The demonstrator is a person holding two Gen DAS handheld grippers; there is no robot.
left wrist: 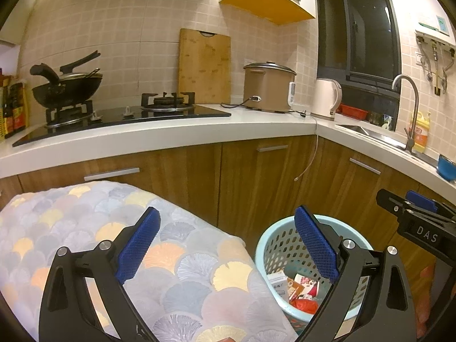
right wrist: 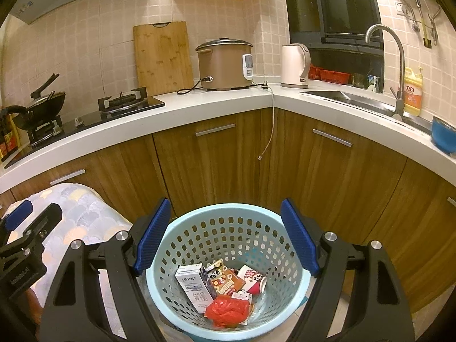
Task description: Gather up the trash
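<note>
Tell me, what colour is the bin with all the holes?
The bin is light blue, seen best in the right wrist view.

A home kitchen is shown. A gas hob [left wrist: 122, 115] with a wok [left wrist: 67, 87] is set into a white L-shaped bench [right wrist: 228, 99] over wood-fronted cupboards [right wrist: 211, 165]. A rice cooker [right wrist: 225, 64], kettle [right wrist: 295, 65], cutting board [right wrist: 162, 57] and sink [right wrist: 336, 95] with tap [right wrist: 394, 57] are seen against tiled walls [left wrist: 114, 34].

Right gripper [right wrist: 225, 233] over trash basket, jaws wide, empty.
Pale blue perforated plastic basket [right wrist: 225, 213] sits between the blue-padded fingers [right wrist: 154, 233]; inside lie a white milk carton [right wrist: 193, 287], red crumpled plastic bag [right wrist: 228, 309], and red-and-white paper cup [right wrist: 253, 280].
</note>
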